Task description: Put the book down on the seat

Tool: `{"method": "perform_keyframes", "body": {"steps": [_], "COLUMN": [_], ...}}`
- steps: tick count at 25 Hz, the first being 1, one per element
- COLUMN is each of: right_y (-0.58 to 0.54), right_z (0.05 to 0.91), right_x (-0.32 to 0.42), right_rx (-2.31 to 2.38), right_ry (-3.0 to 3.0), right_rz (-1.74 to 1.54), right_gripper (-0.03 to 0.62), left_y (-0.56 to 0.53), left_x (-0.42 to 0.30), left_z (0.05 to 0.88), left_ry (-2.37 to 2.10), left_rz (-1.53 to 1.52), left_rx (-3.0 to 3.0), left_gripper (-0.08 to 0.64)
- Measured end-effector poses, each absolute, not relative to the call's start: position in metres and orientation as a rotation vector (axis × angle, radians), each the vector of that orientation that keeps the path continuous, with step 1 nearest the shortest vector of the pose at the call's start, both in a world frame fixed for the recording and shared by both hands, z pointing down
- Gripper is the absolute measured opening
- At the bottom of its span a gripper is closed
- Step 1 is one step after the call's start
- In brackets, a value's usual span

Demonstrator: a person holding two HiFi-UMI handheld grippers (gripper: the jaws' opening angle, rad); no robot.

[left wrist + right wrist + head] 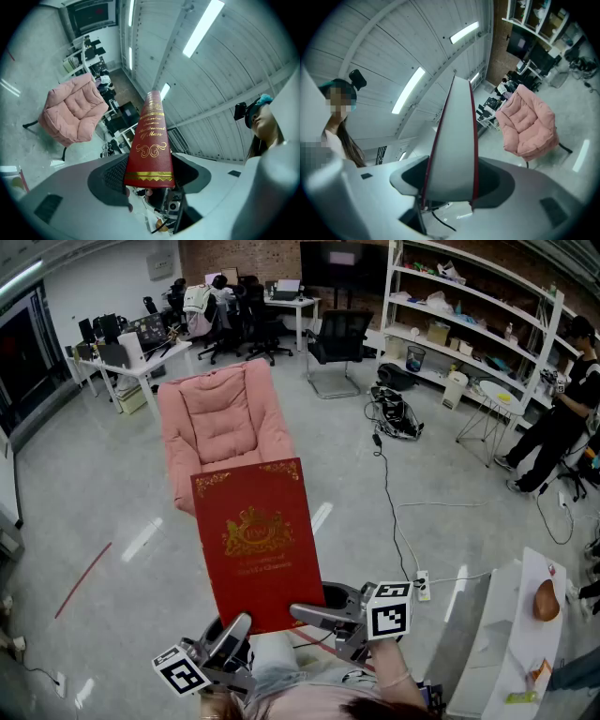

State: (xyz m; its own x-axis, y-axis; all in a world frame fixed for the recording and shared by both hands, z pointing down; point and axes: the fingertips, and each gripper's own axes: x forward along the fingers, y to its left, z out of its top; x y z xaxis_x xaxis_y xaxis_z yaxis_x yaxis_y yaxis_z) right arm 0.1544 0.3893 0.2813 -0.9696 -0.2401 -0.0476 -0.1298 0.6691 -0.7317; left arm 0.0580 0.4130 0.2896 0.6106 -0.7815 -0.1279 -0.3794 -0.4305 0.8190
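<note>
While the left gripper (149,174) and right gripper (450,183) clamp the red book (255,540) between them, the pink seat (221,424) waits well ahead (bare), so the put-down is all to come.

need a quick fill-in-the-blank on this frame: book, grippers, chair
1. The book has a ___ cover with gold print.
2. The left gripper is clamped on the book's ___, which bears gold lettering.
3. The right gripper is shut on the ___ too.
4. The padded chair ahead is ___ in colour.
Missing words: red; spine; book; pink.
</note>
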Motion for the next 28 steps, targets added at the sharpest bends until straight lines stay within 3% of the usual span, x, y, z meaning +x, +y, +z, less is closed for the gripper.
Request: {"method": "perform_keyframes", "body": {"steps": [15,28], "right_y": [0.333,0.228], "right_z": [0.302,0.285], "right_x": [0.143,0.091], "right_rx": [-0.369,-0.435], "right_ry": [2.693,2.667], "right_rz": [-1.225,-1.255], "right_gripper": [0.29,0.29], "left_y": [0.354,0.245], "left_x": [0.046,-0.005], "left_z": [0.313,0.296], "left_ry": [-0.863,-0.811], "left_rz": [-0.624,-0.592], "left_rx": [2.002,1.987], "left_gripper": [0.261,0.261]}}
